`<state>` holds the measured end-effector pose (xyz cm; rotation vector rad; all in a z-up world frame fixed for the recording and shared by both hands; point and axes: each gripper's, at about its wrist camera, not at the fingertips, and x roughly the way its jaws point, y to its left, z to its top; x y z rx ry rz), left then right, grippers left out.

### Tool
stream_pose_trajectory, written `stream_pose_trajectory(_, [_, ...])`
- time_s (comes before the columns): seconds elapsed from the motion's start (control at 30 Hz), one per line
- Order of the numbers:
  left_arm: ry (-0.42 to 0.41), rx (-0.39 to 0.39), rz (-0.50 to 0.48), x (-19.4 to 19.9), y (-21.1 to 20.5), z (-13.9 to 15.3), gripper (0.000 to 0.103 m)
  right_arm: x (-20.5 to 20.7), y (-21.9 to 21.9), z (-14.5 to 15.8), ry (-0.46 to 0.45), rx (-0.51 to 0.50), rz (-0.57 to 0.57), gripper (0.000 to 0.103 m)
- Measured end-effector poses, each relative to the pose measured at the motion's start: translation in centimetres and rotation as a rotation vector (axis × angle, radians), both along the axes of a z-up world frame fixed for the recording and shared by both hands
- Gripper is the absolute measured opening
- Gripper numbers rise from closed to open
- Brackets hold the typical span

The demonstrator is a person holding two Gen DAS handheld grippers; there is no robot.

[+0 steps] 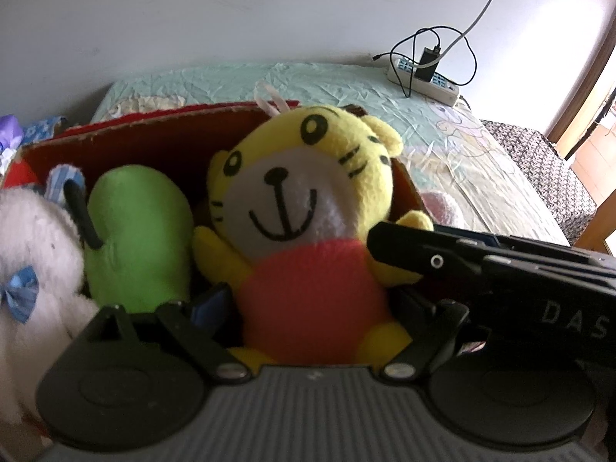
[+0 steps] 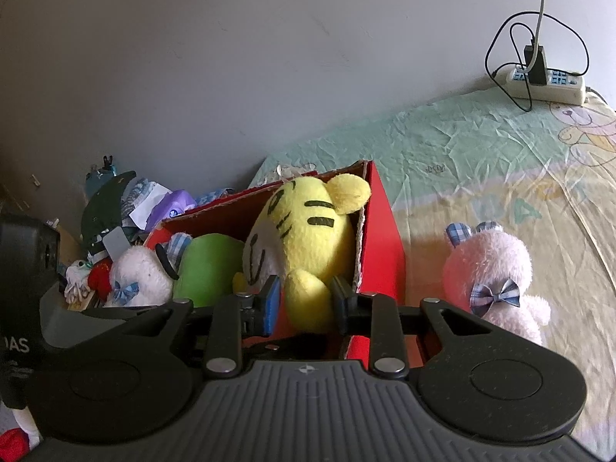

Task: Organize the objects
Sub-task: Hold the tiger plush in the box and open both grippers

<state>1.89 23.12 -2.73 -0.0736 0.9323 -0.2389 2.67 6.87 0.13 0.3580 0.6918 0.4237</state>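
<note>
Right tongs [image 2: 304, 304] pinching yellow tiger plush [image 2: 308, 231] arm at red box [image 2: 381, 231] corner, left tongs [image 1: 308, 308] spread around its body ungripped — risk: release early, it tips out onto bed [image 2: 500, 154].

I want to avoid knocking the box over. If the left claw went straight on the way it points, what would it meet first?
Most likely the yellow tiger plush: its red belly sits right between the left claw fingers, so contact would come at once. The red box wall lies behind it; depth is unclear.
</note>
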Motion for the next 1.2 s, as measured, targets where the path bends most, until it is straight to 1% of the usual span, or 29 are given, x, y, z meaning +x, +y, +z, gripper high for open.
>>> stream_pose_trajectory(0.3, [-0.007, 0.013, 0.019, -0.31, -0.21, -0.20, 0.087, -0.13, -0.28, -0.11, -0.009, 0.005, 0.005, 0.029])
stream_pose_trajectory(0.5, [-0.017, 0.017, 0.025, -0.44, -0.38, -0.24, 0.087, -0.22, 0.02, -0.04, -0.016, -0.012, 0.001, 0.029])
stream_pose_trajectory(0.73, [-0.013, 0.002, 0.029, -0.48, -0.14, -0.35, 0.087, -0.29, 0.12, -0.06, -0.018, -0.014, -0.008, 0.029])
stream_pose_trajectory(0.83, [-0.011, 0.015, 0.030, -0.57, -0.23, -0.29, 0.087, -0.26, 0.09, -0.07, -0.012, -0.013, -0.002, 0.029])
stream_pose_trajectory(1.2, [0.009, 0.058, 0.094, -0.68, -0.73, -0.20, 0.087, -0.07, -0.40, -0.10, -0.002, 0.014, 0.016, 0.029])
